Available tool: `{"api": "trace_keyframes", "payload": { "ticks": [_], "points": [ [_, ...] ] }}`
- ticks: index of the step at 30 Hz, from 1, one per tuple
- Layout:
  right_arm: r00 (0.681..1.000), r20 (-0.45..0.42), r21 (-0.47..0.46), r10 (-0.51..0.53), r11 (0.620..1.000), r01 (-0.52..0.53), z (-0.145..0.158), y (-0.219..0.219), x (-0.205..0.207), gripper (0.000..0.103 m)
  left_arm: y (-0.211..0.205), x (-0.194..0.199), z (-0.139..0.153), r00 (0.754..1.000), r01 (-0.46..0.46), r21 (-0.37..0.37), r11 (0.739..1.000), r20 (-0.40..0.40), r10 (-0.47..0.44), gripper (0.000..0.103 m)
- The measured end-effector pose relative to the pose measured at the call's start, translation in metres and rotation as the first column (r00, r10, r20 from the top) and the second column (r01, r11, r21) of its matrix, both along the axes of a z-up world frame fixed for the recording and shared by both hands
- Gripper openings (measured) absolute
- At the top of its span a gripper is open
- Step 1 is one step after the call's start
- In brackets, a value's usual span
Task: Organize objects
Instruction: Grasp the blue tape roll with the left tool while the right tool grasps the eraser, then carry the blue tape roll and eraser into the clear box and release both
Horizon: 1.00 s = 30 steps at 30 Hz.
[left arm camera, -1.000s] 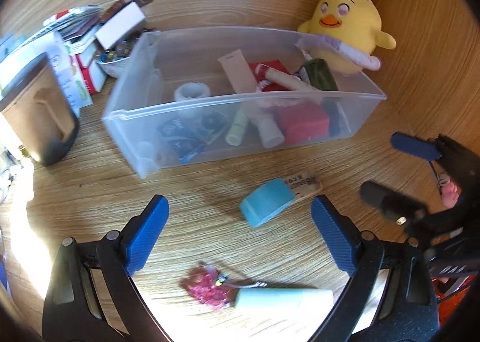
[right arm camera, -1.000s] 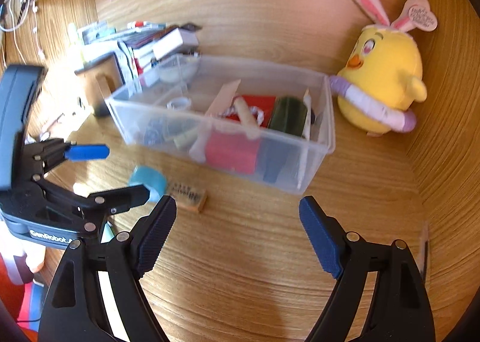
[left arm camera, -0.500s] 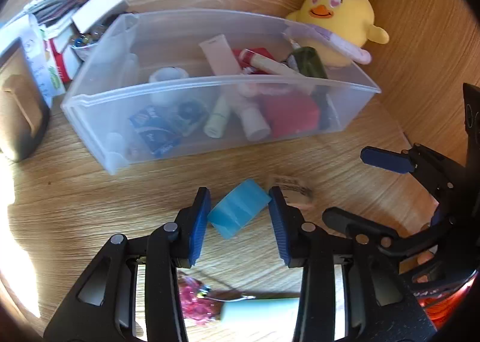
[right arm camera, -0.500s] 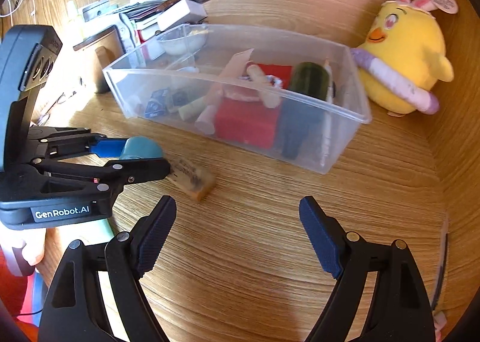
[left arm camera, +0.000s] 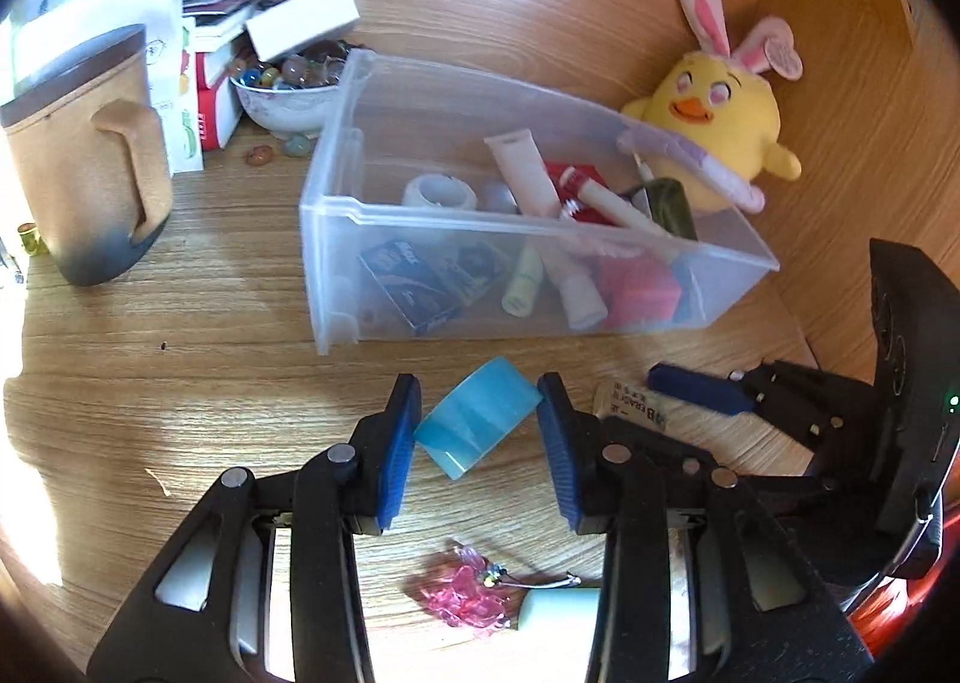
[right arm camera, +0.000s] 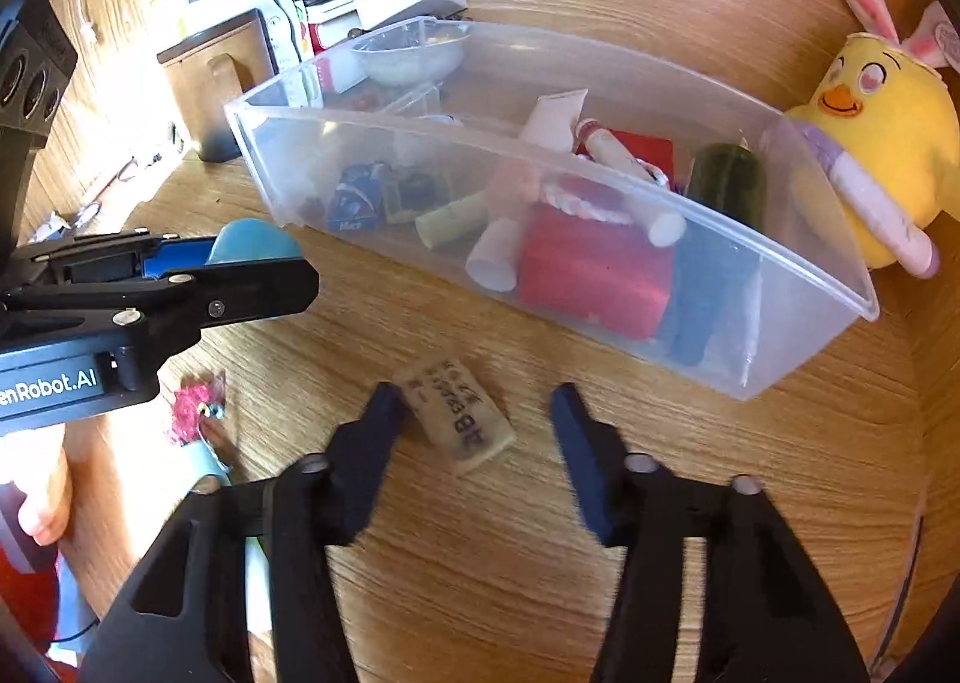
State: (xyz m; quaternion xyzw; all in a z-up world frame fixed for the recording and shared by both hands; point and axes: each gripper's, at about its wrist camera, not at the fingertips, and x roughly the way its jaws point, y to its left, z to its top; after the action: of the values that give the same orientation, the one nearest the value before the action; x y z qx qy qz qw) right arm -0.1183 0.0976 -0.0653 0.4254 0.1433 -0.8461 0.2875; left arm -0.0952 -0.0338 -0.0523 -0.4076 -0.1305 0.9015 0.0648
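Note:
My left gripper [left arm camera: 478,424] is shut on a blue tape roll [left arm camera: 477,424] and holds it above the wooden desk, in front of the clear plastic bin [left arm camera: 336,239]. The roll also shows in the right wrist view [right arm camera: 252,242]. My right gripper [right arm camera: 474,419] is open, its jaws on either side of a tan eraser [right arm camera: 459,413] that lies flat on the desk. The eraser [left arm camera: 630,407] lies just right of the left gripper. The bin [right arm camera: 798,347] holds several items, among them a red box [right arm camera: 591,275] and a white tube [left arm camera: 528,179].
A yellow chick plush [left arm camera: 714,125] sits right of the bin. A brown mug [left arm camera: 84,167], a bowl of marbles [left arm camera: 288,89] and stacked boxes stand at the left. A pink trinket [left arm camera: 468,599] and a pale green tube [left arm camera: 558,611] lie near the front.
My left gripper closed on the blue tape roll and lifted it off the desk. My right gripper moved down and left until its jaws straddle the eraser, and narrowed somewhat.

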Motion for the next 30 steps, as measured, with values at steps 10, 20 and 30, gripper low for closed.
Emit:
{"api": "trace_keyframes", "payload": {
  "ticks": [10,20,30],
  "points": [
    [0.999,-0.042,-0.052,-0.008,0.999,0.005,0.016,0.007,0.007,0.022,0.002,0.002,0.007,1.0,-0.014,-0.032,0.999,-0.014,0.014,0.04],
    [0.993,-0.105,-0.177,-0.051,0.984,0.032,0.058,0.029,0.008,0.022,0.001,0.012,0.046,0.992,-0.053,-0.061,0.997,-0.117,0.046,0.04],
    [0.977,-0.192,-0.243,-0.098,0.969,0.049,0.094,0.046,0.002,0.022,-0.004,0.01,0.081,0.977,-0.097,-0.091,0.991,-0.198,0.077,0.04]
  ]
}}
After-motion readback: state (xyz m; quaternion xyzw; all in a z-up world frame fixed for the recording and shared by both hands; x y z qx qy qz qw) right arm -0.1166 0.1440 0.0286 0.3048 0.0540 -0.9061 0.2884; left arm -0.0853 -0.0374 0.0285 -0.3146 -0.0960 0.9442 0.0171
